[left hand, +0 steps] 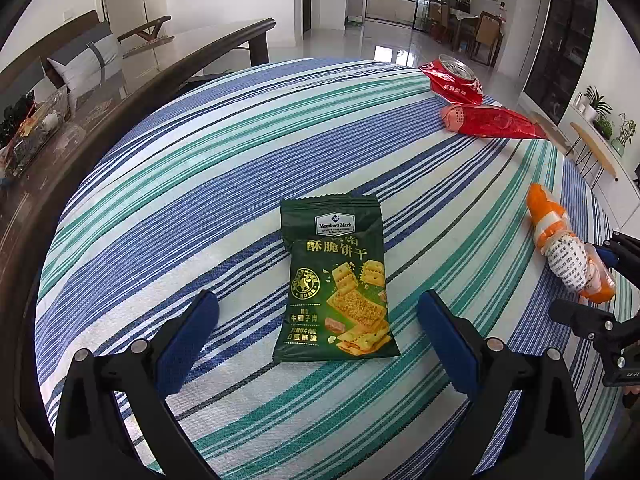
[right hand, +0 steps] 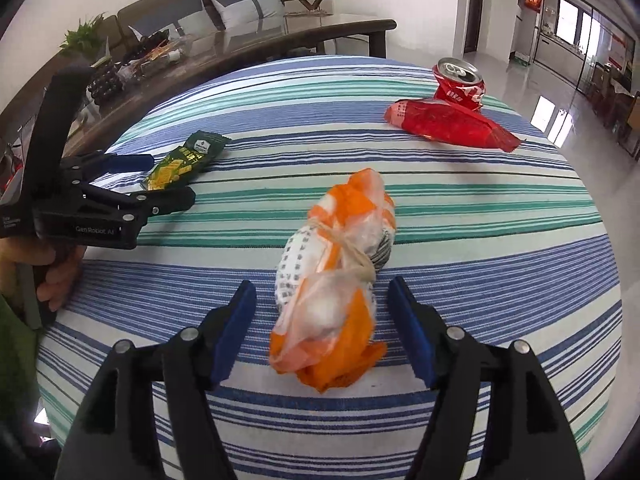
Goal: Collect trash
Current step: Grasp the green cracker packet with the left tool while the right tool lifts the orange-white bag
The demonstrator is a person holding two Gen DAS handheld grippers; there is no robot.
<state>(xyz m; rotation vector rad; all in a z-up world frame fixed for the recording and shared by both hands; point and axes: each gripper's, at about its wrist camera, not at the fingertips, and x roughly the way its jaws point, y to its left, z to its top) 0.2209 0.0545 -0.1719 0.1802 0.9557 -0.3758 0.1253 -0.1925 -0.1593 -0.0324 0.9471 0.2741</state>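
A green biscuit packet [left hand: 338, 280] lies flat on the striped tablecloth [left hand: 200, 200]. My left gripper [left hand: 318, 312] is open, its blue pads on either side of the packet's near end. It also shows in the right wrist view [right hand: 168, 182], around the green packet [right hand: 182, 160]. An orange and white tied bag [right hand: 336, 280] lies on the cloth. My right gripper [right hand: 322, 300] is open with the bag's near half between its pads. The bag also shows in the left wrist view [left hand: 568, 244], with the right gripper [left hand: 600, 276] at it.
A crushed red can [right hand: 460, 84] and a red wrapper [right hand: 448, 124] lie at the far side of the table; both show in the left wrist view, can [left hand: 456, 78] and wrapper [left hand: 492, 122]. A dark wooden table [left hand: 120, 80] with clutter stands to the left.
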